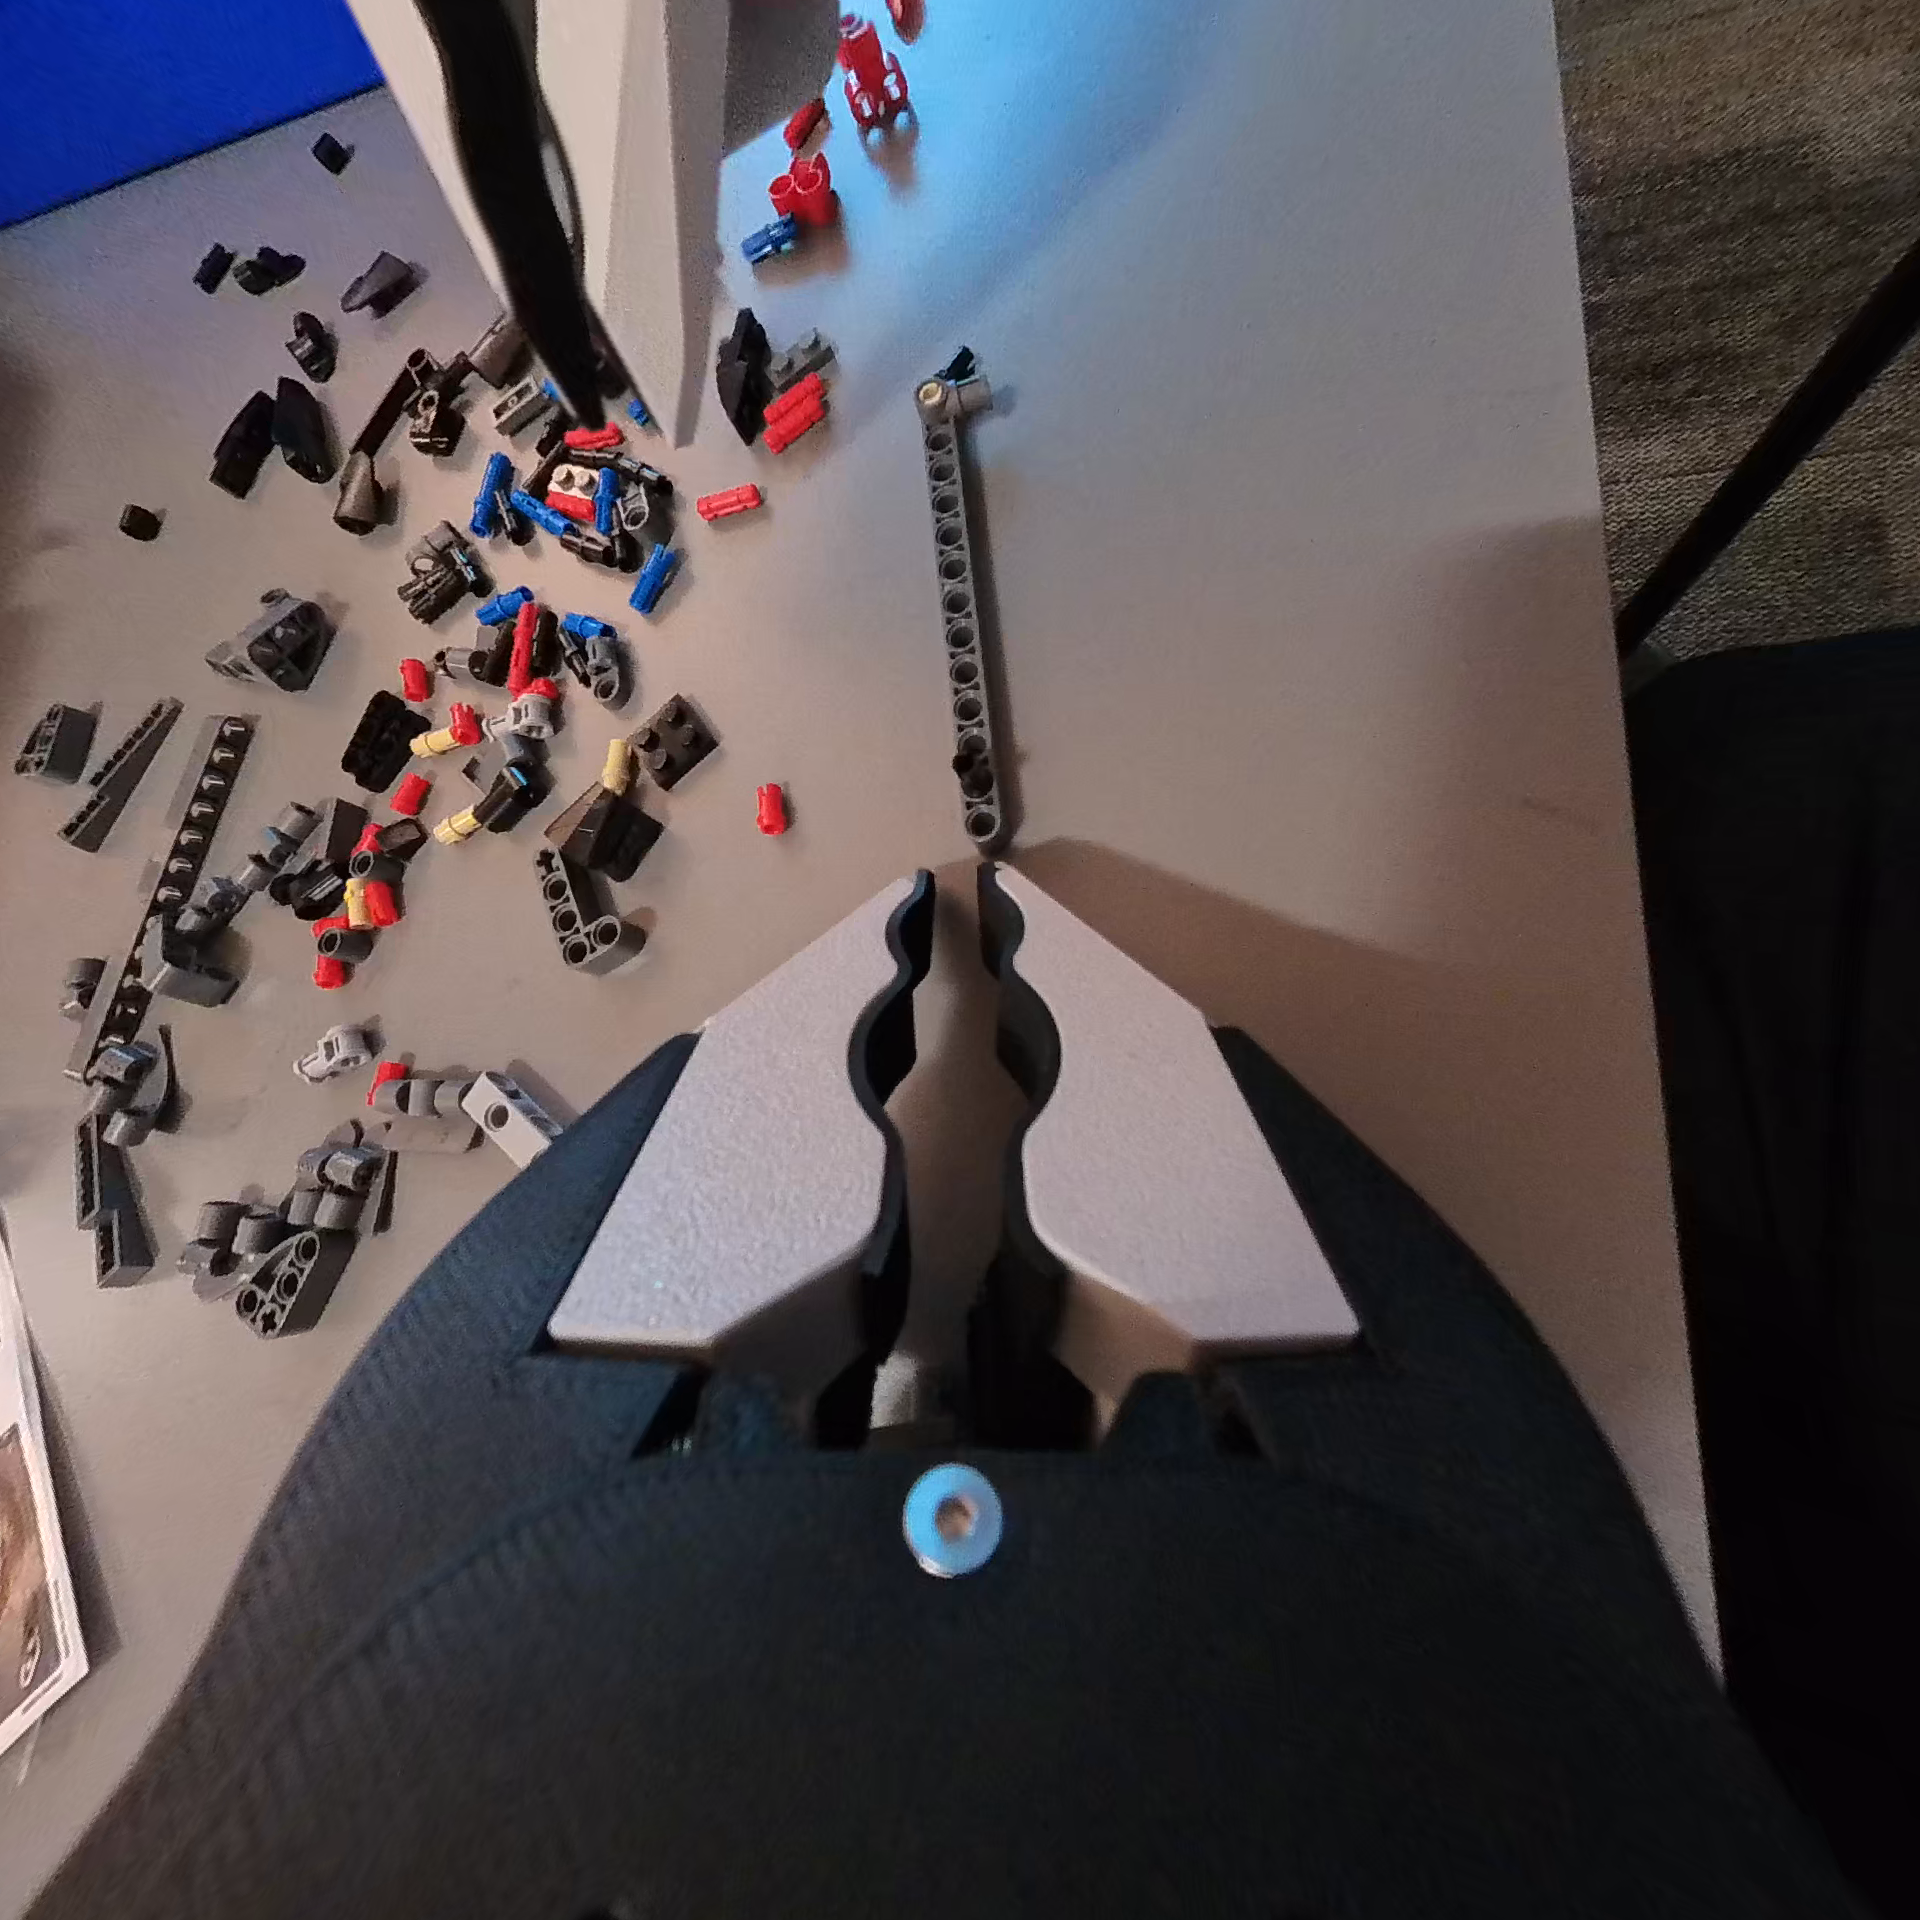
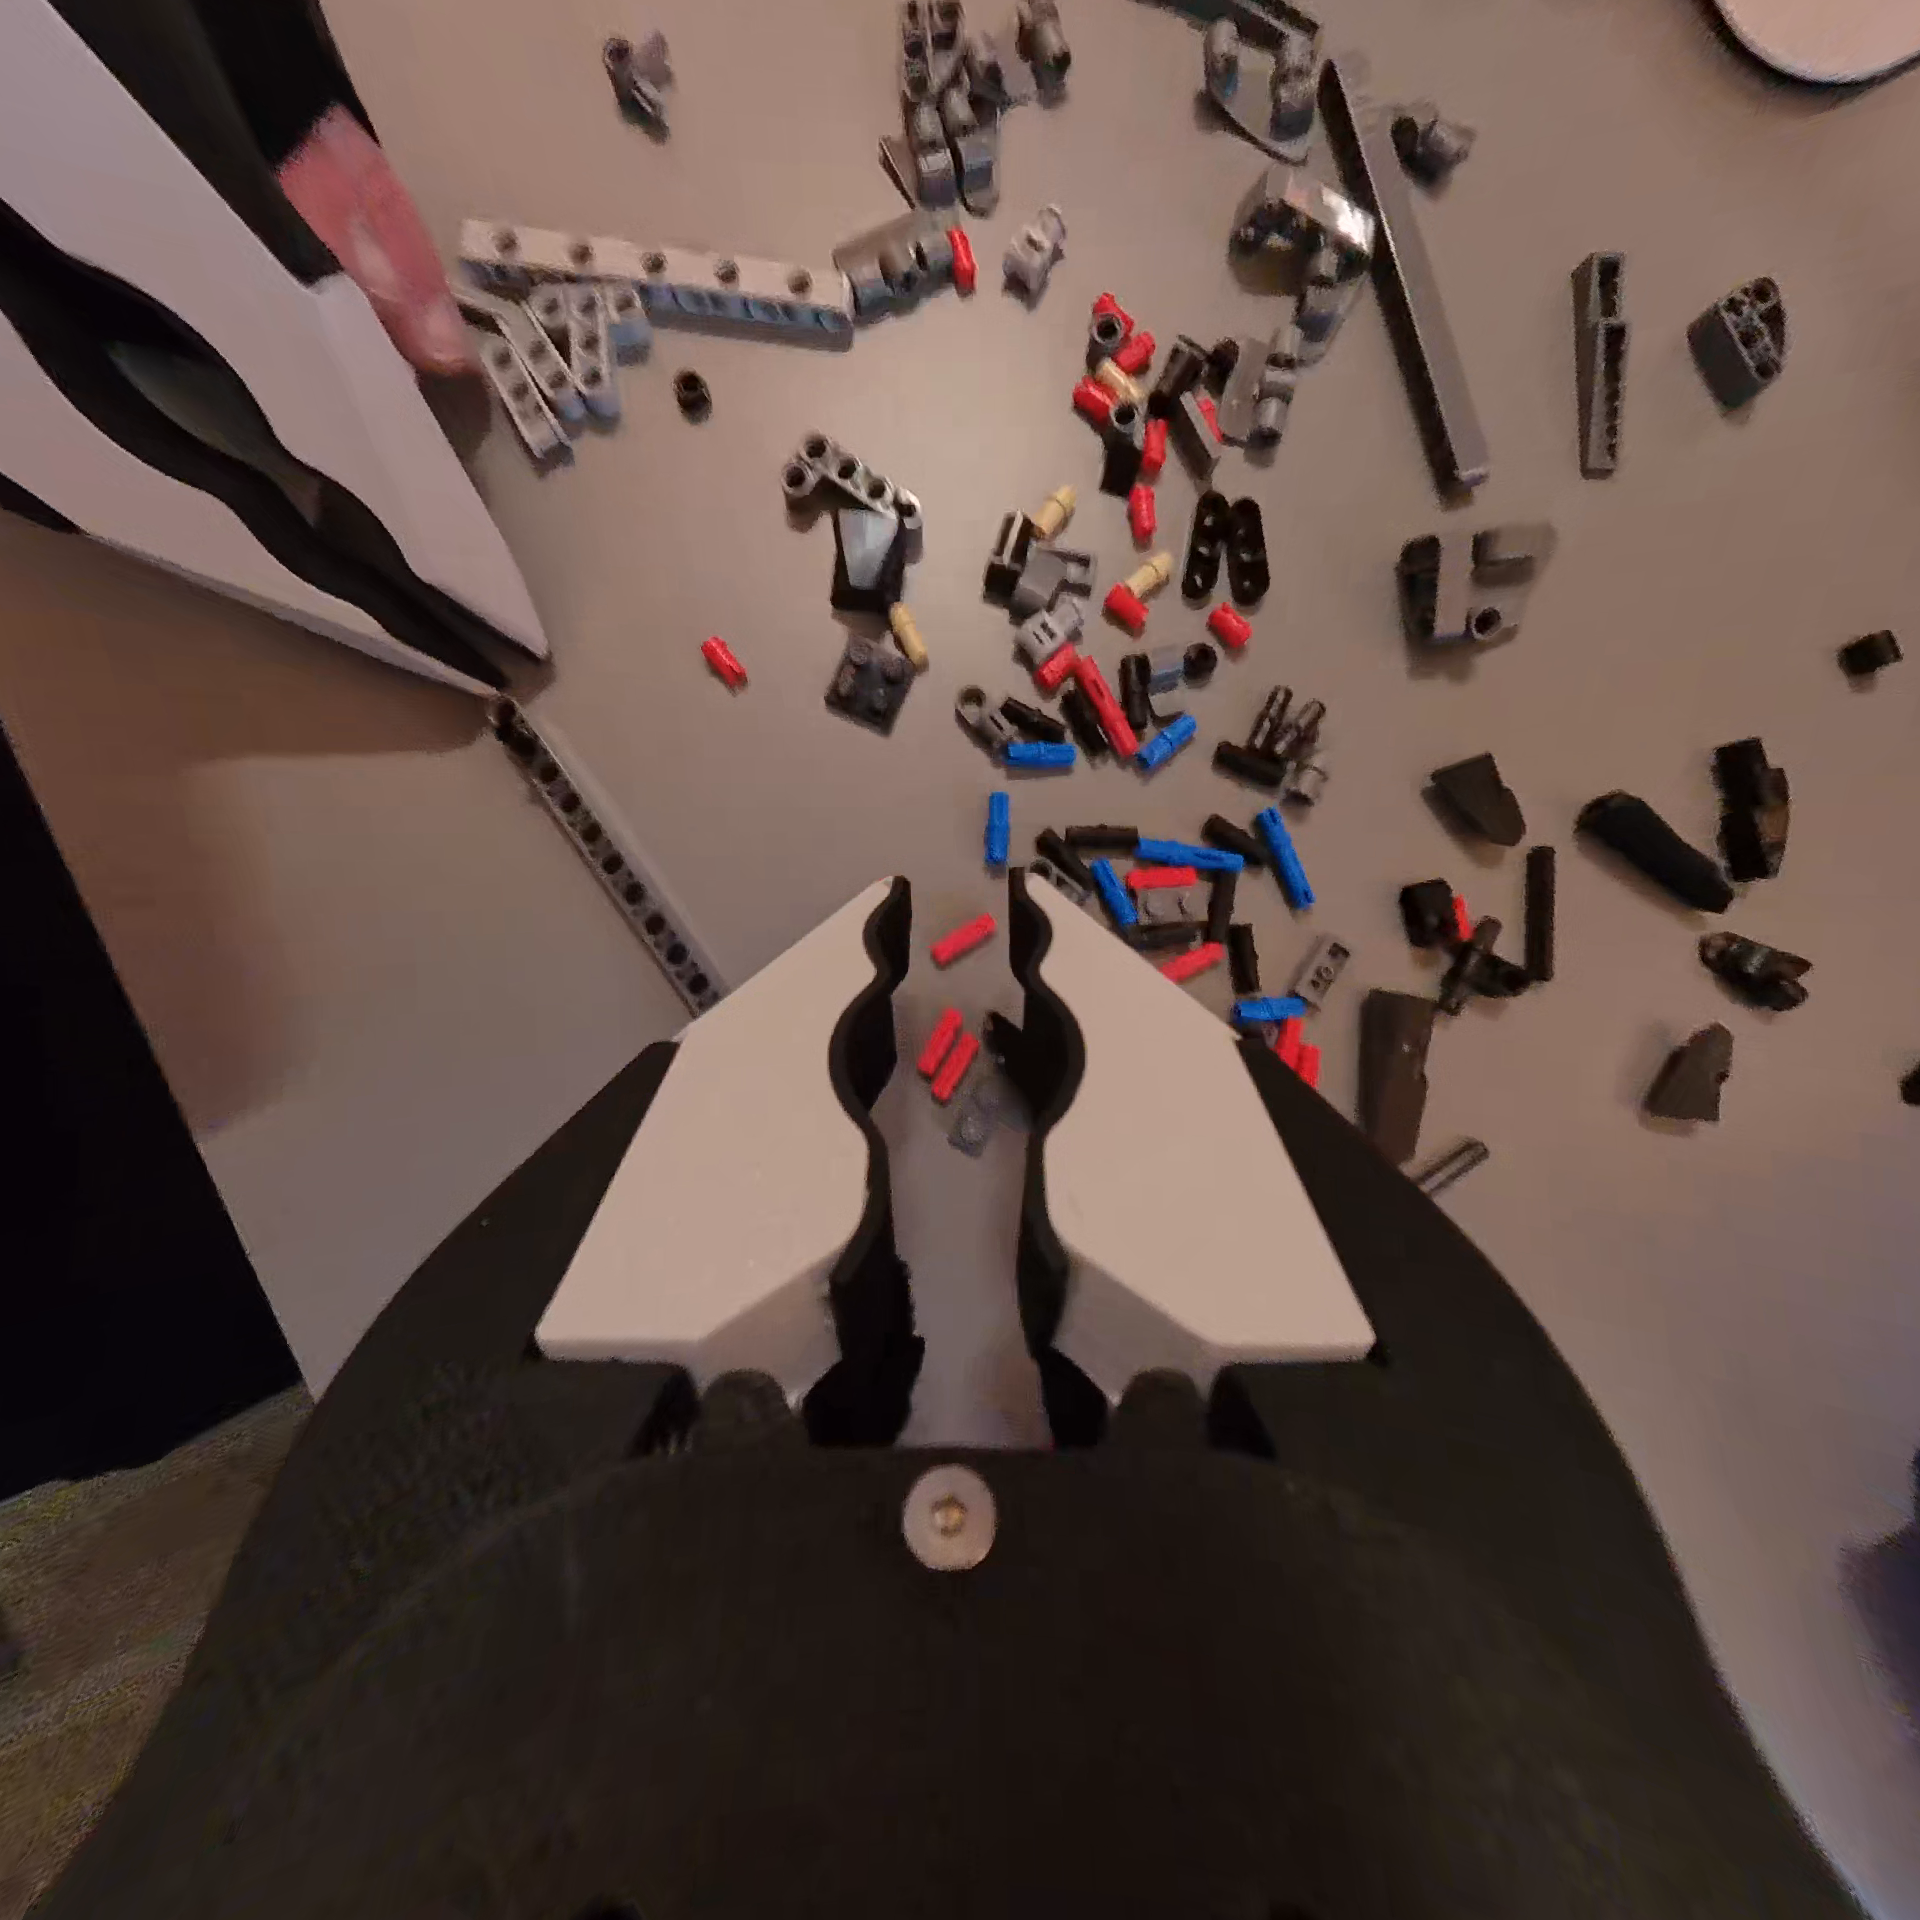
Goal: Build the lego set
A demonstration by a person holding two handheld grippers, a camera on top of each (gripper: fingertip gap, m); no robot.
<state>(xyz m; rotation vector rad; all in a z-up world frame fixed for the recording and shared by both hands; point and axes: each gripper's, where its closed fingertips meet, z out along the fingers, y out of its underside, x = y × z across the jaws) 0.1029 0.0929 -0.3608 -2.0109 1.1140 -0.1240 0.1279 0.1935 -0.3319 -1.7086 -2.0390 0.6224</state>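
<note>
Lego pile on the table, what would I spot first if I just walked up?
Probably the jumble of red, blue, black and grey lego pieces spread over the grey table. Next, the long grey beam with holes lying apart from the pile, right at the tips of the left gripper. The right gripper hovers open above some red pins.
</note>
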